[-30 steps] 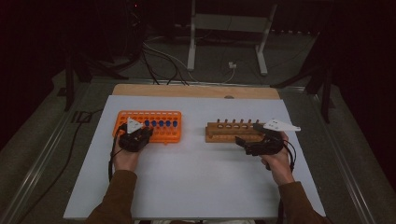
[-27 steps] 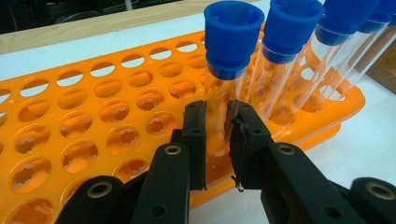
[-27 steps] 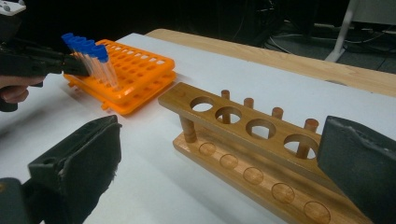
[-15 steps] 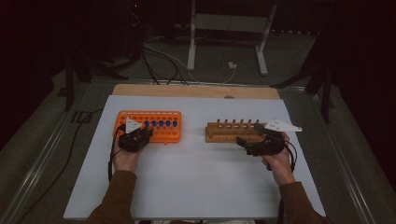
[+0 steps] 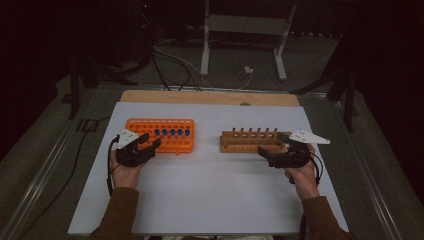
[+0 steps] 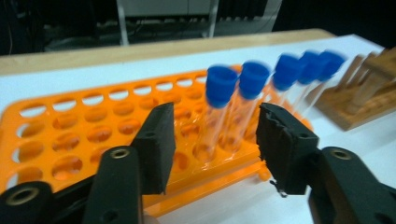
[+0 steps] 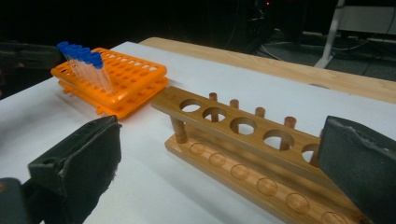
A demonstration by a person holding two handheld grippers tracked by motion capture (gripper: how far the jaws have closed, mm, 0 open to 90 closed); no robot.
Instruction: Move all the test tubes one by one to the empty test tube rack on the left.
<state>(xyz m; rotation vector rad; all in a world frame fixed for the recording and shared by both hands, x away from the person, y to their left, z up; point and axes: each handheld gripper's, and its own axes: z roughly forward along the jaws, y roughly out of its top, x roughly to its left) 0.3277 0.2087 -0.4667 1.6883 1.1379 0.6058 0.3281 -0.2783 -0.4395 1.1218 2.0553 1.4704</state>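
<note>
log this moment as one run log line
left hand-held gripper: just opening, nearing capped tubes in orange rack | right hand-held gripper: open by wooden rack

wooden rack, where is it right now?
In the high view the wooden rack sits right of centre on the white table, its holes empty, to the right of the orange rack and just ahead of the right tool.

Brown sleeves (image 5: 119, 212), black jaws, black trailing cables, white three-cornered top plates (image 5: 308, 136)
</note>
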